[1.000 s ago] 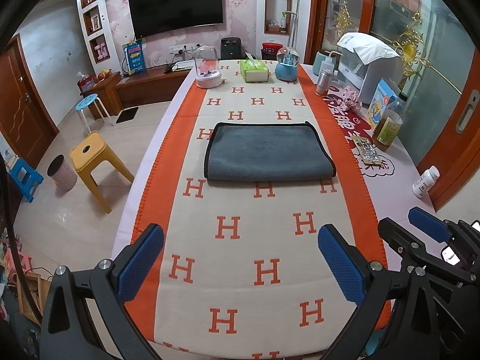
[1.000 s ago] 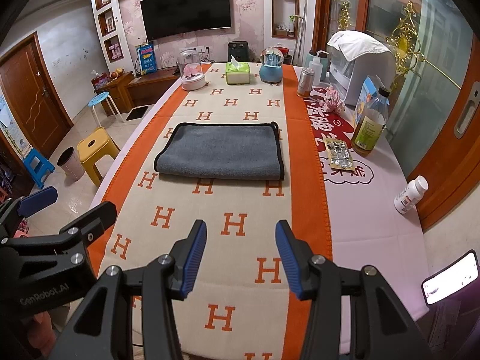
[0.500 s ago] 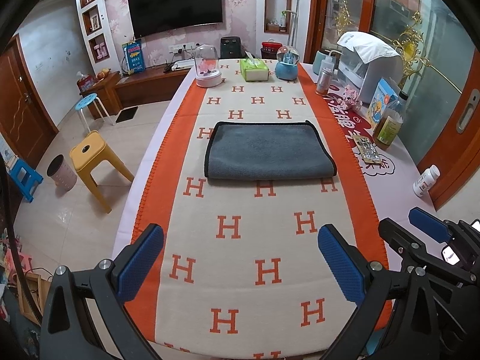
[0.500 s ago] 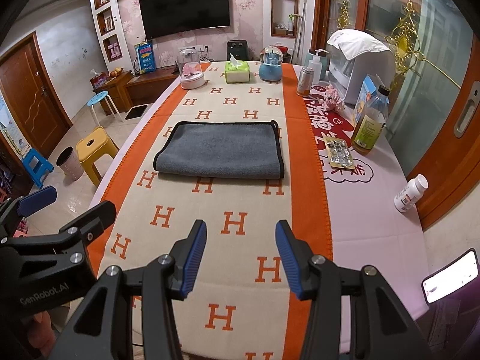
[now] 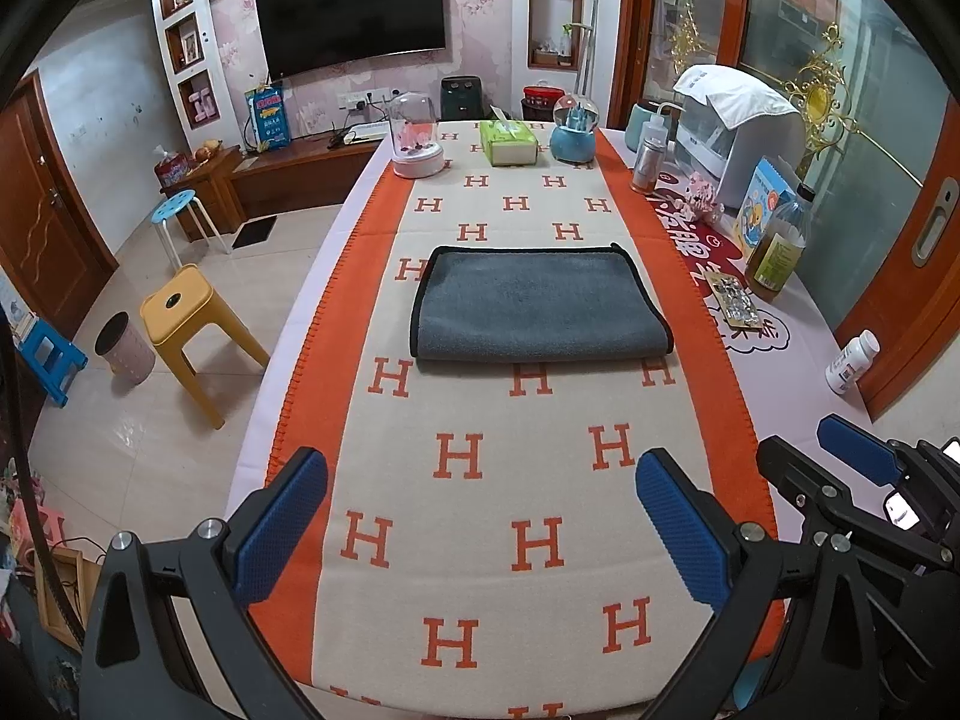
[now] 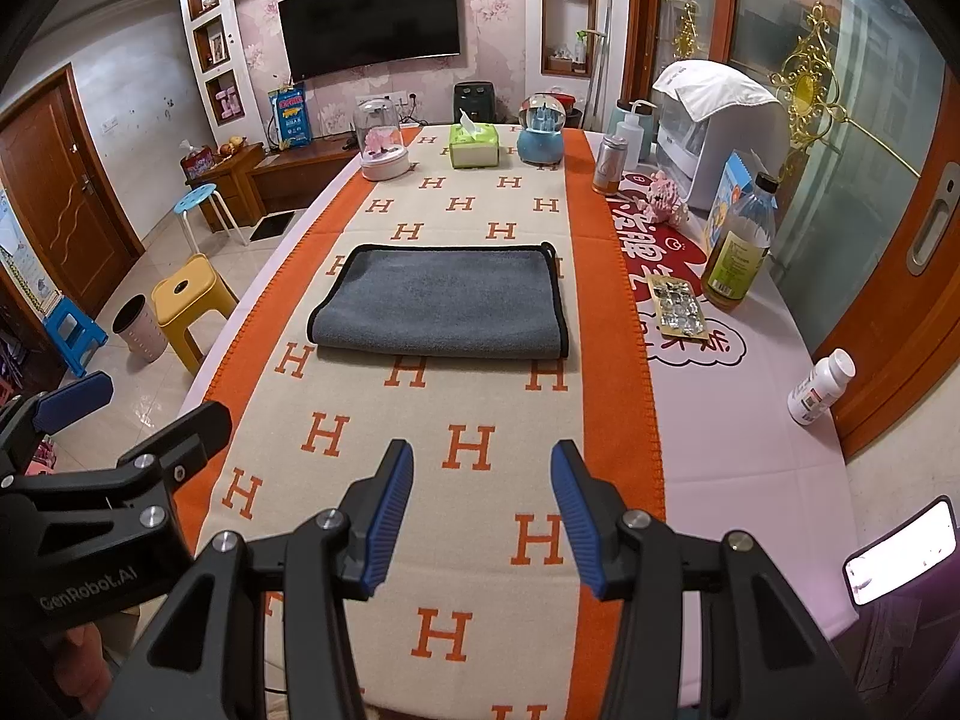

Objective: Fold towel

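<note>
The left gripper [image 5: 480, 516] hangs spread wide over the near end of the H-patterned runner [image 5: 522, 498], holding nothing; the right gripper [image 6: 482, 507], just beside it, is parted less widely and also holds nothing. Well ahead of both, the gray towel [image 5: 537, 305] lies folded flat, its rounded fold edge nearest them. Farther ahead stands a tissue box [image 6: 474, 146] with a tissue poking out. Bare runner lies between grippers and towel.

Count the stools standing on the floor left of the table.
3. A yellow stool stands nearest the table, a round light-blue stool stands farther back by the TV cabinet, and a low blue step stool stands by the door. Others may be hidden below the frame.
</note>
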Tool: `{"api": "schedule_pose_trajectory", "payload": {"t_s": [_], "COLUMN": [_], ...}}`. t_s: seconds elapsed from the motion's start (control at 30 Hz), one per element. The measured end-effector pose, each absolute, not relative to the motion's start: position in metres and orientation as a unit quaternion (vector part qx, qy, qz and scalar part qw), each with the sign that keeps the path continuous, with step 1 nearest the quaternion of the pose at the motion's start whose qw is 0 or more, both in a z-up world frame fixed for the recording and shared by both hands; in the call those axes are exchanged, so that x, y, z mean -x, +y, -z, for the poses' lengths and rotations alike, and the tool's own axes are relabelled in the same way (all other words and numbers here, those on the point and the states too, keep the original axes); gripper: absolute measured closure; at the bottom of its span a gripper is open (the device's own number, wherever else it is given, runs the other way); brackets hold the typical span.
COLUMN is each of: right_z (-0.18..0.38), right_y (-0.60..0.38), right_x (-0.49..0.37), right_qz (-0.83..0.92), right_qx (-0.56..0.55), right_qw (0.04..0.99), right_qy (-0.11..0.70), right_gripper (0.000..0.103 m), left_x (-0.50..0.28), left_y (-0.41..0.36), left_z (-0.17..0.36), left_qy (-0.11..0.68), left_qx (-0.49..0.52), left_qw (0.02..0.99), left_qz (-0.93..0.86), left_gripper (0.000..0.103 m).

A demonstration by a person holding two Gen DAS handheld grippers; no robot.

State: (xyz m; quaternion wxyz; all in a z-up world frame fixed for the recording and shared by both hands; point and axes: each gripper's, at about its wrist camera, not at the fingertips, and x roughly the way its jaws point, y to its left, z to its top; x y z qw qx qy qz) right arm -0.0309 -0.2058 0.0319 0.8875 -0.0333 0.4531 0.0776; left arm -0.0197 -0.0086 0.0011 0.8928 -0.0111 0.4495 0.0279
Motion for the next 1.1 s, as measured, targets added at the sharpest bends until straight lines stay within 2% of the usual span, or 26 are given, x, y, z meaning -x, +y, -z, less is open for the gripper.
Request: {"api": "schedule_pose_trajectory", "payload": {"t_s": [1.1], "right_z": [-0.0303], "right_y": [-0.2001], "right_x": [0.0278], "right_qz": [-0.078], "right_qx": [0.037], "right_qw": [0.888], "right_qy": [0.452], "right_gripper": [0.055], "left_x": [0.0235], "left_y": [-0.0058], "left_z": [0.0008], "left_qy": [0.449], "left_qx": [0.007], "left_qw": [0.893], "left_qz": [-0.03], "left_gripper": [0.001]}}
